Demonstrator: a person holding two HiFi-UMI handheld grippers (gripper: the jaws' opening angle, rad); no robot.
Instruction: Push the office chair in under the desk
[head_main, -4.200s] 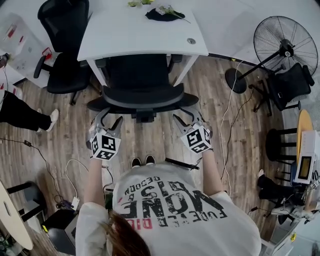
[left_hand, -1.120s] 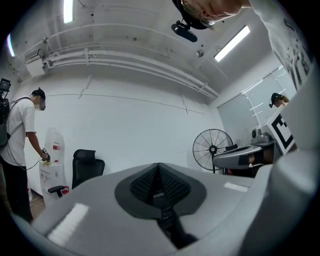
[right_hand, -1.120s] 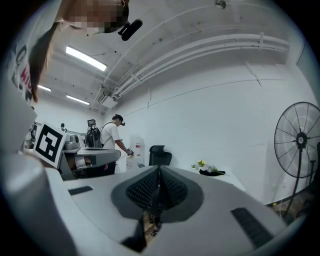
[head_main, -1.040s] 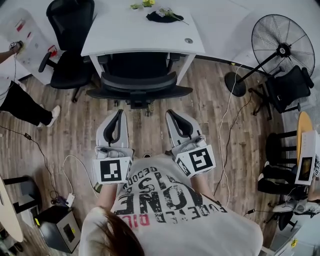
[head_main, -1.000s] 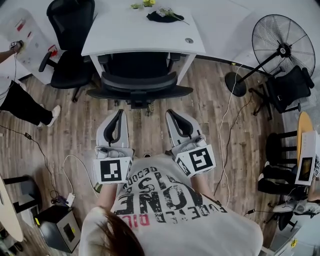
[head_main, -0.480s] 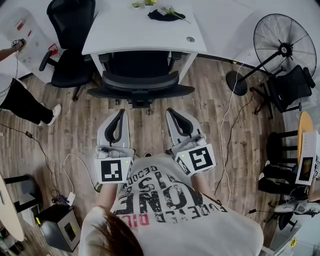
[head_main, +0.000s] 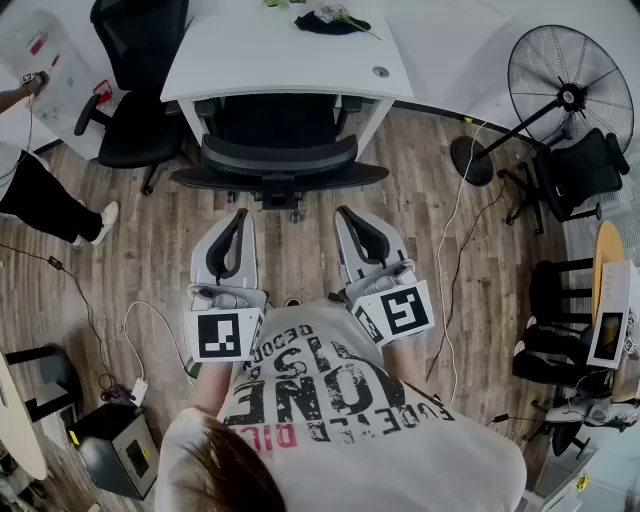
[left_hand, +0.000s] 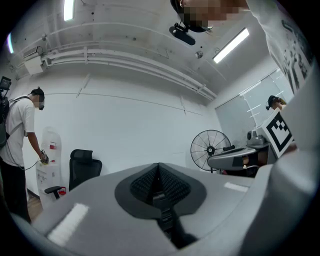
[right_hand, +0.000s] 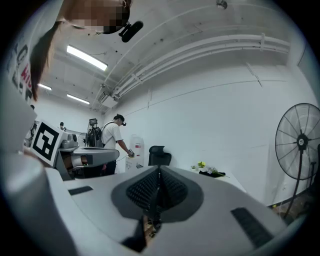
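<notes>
Office chair (head_main: 278, 160) under desk (head_main: 280, 60); left gripper (head_main: 239, 216), right gripper (head_main: 348, 215) level, short of it (jaws closed, empty).

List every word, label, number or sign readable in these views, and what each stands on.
"ONE": big black print on the person's T-shirt, upside down in the head view.
"DECODED": smaller shirt line, apparently.
Other shirt lines, red letters: too blurred.
Red label on the white dispenser: too small.
Marker cubes on left gripper and right gripper: square patterns, no letters.
</notes>
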